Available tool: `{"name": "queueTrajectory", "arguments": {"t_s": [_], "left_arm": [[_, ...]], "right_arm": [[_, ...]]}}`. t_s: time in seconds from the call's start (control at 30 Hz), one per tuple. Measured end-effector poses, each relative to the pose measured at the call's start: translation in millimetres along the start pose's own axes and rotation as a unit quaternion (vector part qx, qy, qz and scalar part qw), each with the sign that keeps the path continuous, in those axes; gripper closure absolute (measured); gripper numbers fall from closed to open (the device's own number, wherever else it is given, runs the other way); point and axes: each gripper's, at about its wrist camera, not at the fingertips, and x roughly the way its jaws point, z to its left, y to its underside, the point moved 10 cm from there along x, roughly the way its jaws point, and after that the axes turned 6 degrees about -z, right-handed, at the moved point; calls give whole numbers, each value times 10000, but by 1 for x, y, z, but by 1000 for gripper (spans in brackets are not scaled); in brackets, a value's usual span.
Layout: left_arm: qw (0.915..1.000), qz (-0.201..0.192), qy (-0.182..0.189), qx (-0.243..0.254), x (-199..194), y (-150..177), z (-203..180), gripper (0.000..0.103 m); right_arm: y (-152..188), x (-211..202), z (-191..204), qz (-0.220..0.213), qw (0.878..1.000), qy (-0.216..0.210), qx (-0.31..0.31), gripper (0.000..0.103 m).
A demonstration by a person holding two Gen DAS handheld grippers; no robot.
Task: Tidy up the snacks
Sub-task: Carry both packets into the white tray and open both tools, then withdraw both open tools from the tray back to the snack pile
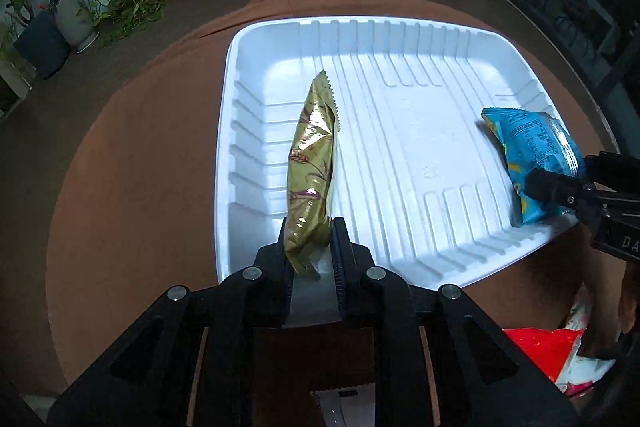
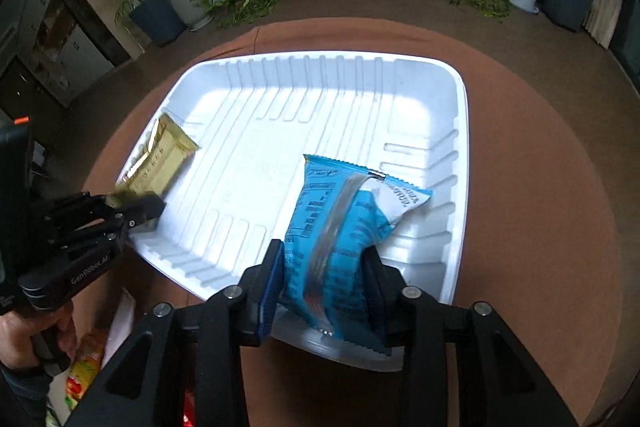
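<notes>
Tongs [image 1: 310, 227] [image 2: 326, 259] with packets inside tray [image 1: 400, 27] rim

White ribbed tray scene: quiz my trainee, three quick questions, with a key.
1. True or false: the white ribbed plastic tray sits on a brown round table.
2. Which gripper grips the gold foil snack packet: A left gripper, B right gripper?
3. Fill in: the right gripper grips a ___ snack packet.

Key: 1 true; 2 A; 3 blue.
</notes>
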Motion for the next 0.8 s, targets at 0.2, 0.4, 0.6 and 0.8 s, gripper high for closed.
{"name": "queueTrajectory", "arguments": {"t_s": [0.2, 0.4, 0.6, 0.8], "left_arm": [[9996, -256, 20, -104, -22, -1, 15, 56], [9988, -449, 175, -68, -60, -4, 13, 42], [9986, -410, 166, -283, -91, 20, 29, 30], [9987, -276, -111, -403, -71, 19, 42, 30]], "right_arm": [[-4, -12, -4, -151, 9998, 101, 73, 45], [-16, -46, -18, -514, 9982, 125, 293, 31], [-20, -98, -30, -979, 9938, 58, 527, 21], [-5, -112, -20, -1018, 9933, -73, 536, 21]]}}
